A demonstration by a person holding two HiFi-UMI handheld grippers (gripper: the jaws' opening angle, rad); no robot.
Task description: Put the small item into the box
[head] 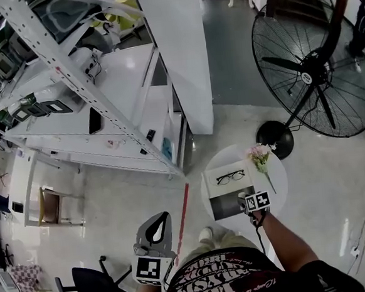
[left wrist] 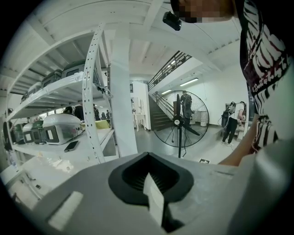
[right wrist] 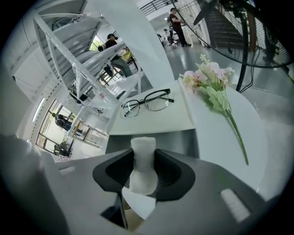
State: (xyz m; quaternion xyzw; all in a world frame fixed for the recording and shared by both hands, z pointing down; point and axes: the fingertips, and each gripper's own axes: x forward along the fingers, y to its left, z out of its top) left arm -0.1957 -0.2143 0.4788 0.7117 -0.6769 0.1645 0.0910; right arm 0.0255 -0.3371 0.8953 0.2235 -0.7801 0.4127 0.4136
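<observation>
The right gripper (right wrist: 143,160) was clamped on the small item (right wrist: 143,146), a short white roll standing up between the jaws with its top poking past them. Its fuzzy surface, and the way it narrowed where the jaws pinched it, suggested something soft and very light. It would probably squash rather than slip, so a gentle grip across the middle looked like enough. Being so light, it might cling to a jaw or bounce on release, so letting go low inside the box seemed wise.

Just ahead and below lay the box (right wrist: 179,140), its dark grey inside open and facing up. The item hung near its near edge and was not yet in it. Past the grey part lay a flat white panel (right wrist: 158,120), perhaps the lid, with a pair of glasses (right wrist: 147,103) on it. To the right, a flower (right wrist: 211,87) lay on the round table (right wrist: 229,151). Nothing blocked the opening; the glasses and flower were the nearest things to knock.

The left gripper (left wrist: 149,176) had its jaws together and empty. It was held low at the person's side, well apart from the table, and pointed towards the shelves (head: 104,110). A big fan (head: 318,75) stood on the floor just beyond the table.
</observation>
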